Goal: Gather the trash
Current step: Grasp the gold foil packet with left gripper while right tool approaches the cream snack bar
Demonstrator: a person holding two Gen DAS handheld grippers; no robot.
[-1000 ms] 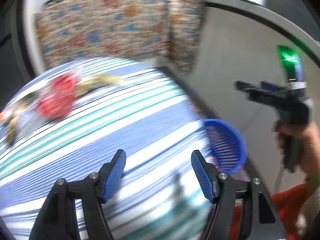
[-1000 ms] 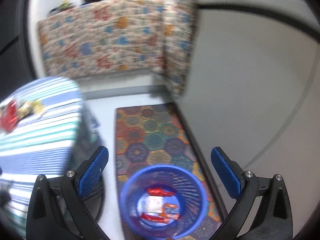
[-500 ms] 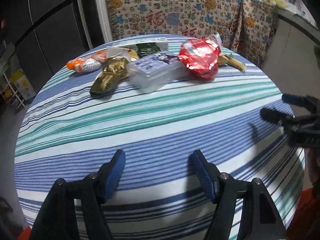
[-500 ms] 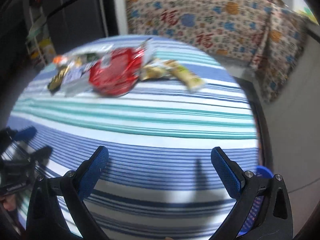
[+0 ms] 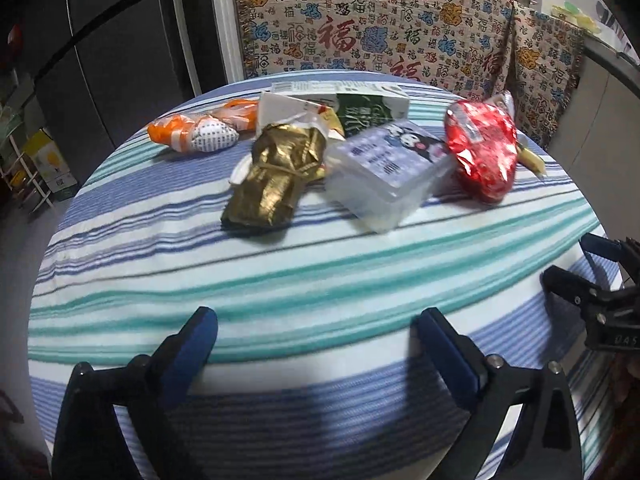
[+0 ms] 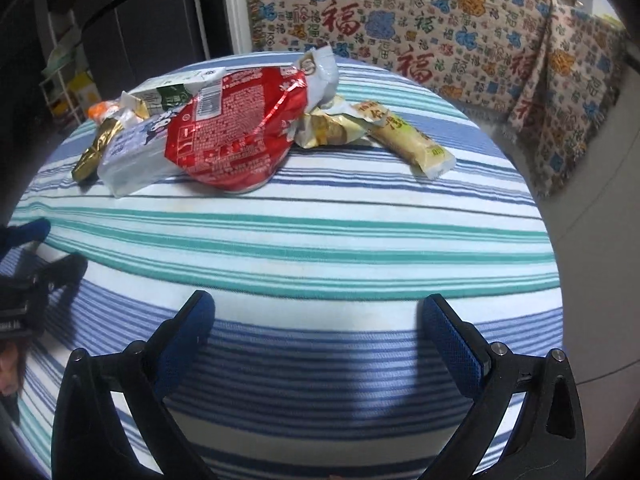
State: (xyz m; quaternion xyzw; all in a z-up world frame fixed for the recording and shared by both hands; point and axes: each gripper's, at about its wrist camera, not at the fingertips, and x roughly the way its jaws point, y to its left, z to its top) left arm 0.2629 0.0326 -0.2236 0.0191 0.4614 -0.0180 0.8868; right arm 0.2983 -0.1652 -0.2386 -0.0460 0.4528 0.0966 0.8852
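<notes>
Both of our views have swung off the floor onto the desk (image 5: 280,280), and our left gripper (image 5: 316,344) has just opened wide, empty; right gripper (image 6: 316,320) wide, empty. Trash along the far edge: orange wrapper (image 5: 192,132), gold wrapper (image 5: 276,178), clear box (image 5: 394,168), red bag (image 5: 482,148), yellow packet (image 6: 408,138). Overlapping foil may slip or drag neighbours. Striped cloth, patterned drape (image 5: 400,28) behind.

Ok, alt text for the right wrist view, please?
Open right gripper hovers over a round striped tablecloth, nothing between its jaws. Beyond lie a crinkled red foil bag, a clear plastic box and a yellow snack wrapper.
</notes>
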